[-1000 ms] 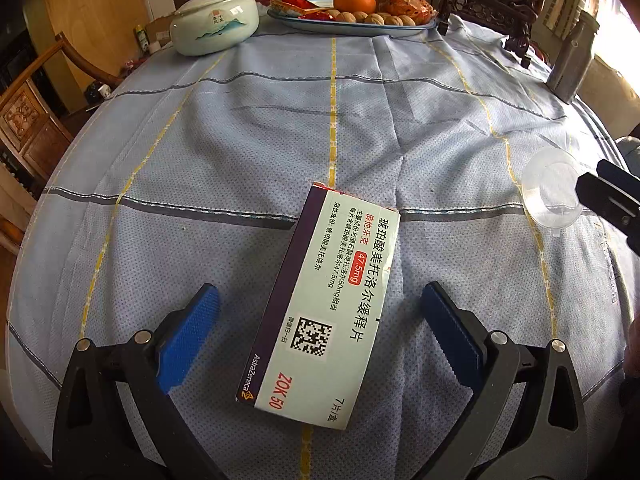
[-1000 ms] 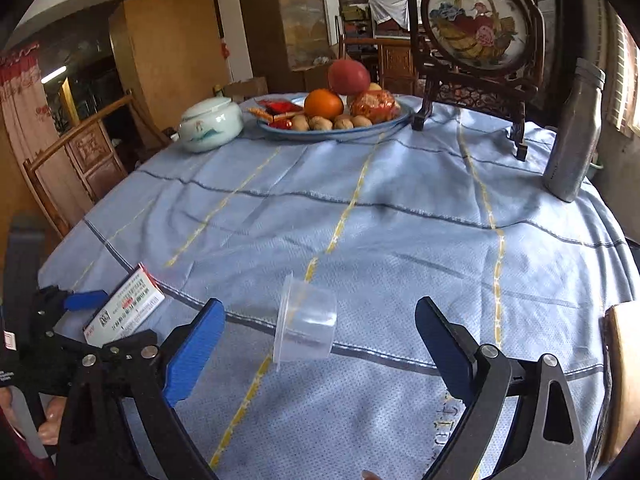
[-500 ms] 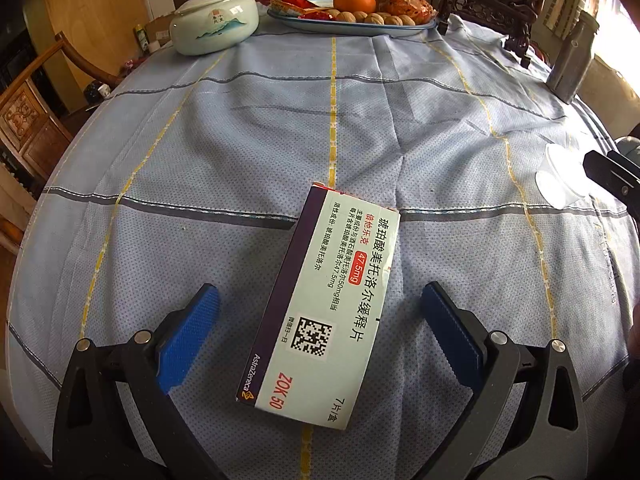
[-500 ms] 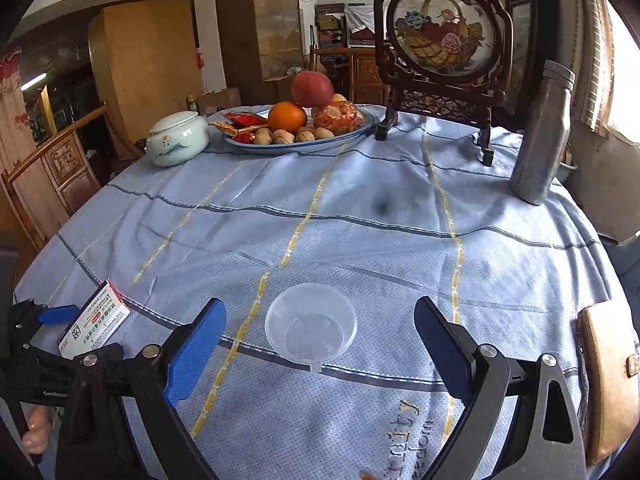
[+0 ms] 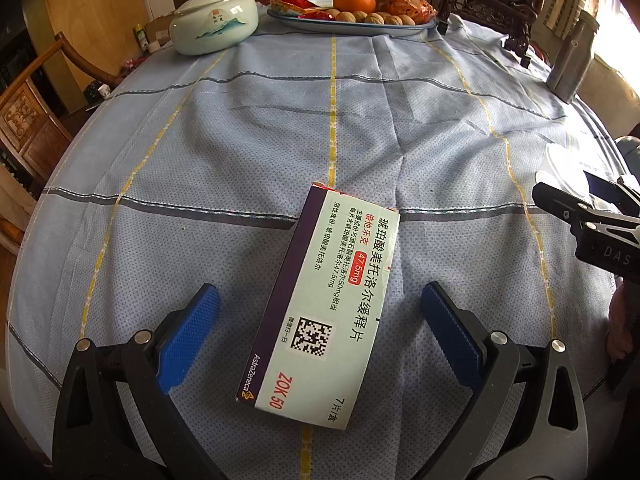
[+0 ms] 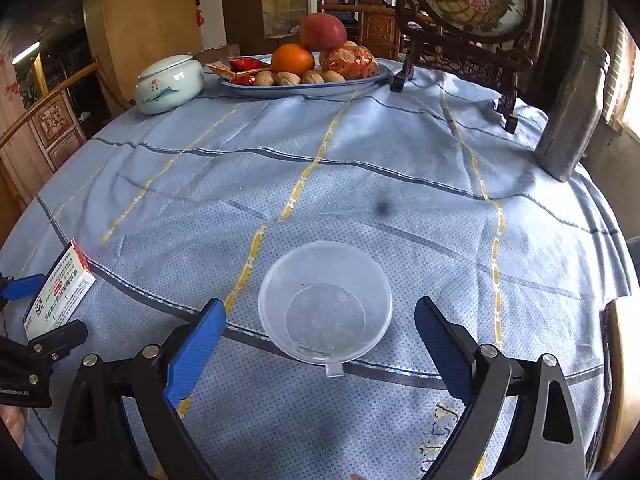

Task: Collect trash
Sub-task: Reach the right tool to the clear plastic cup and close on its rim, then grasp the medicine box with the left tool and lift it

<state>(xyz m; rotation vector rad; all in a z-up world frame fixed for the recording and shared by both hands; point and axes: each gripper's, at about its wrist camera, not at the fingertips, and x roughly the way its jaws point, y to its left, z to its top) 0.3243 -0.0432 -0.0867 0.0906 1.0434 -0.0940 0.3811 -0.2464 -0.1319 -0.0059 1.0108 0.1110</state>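
While flat on the cloth, white-and-purple medicine box [image 5: 326, 308], clear upright cup [image 6: 325, 301].

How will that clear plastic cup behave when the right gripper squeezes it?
The clear plastic cup looks thin-walled and empty, so it is probably very light and may flex or crumple between the right gripper pads. Its smooth tapered sides could let it slip upward or skid on the tablecloth.

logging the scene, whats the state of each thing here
box: closed, lying flat, ungripped
cup: upright, empty, ungripped
left gripper: open, straddling box
right gripper: open, straddling cup
jar: lid on
bottle: upright, capped
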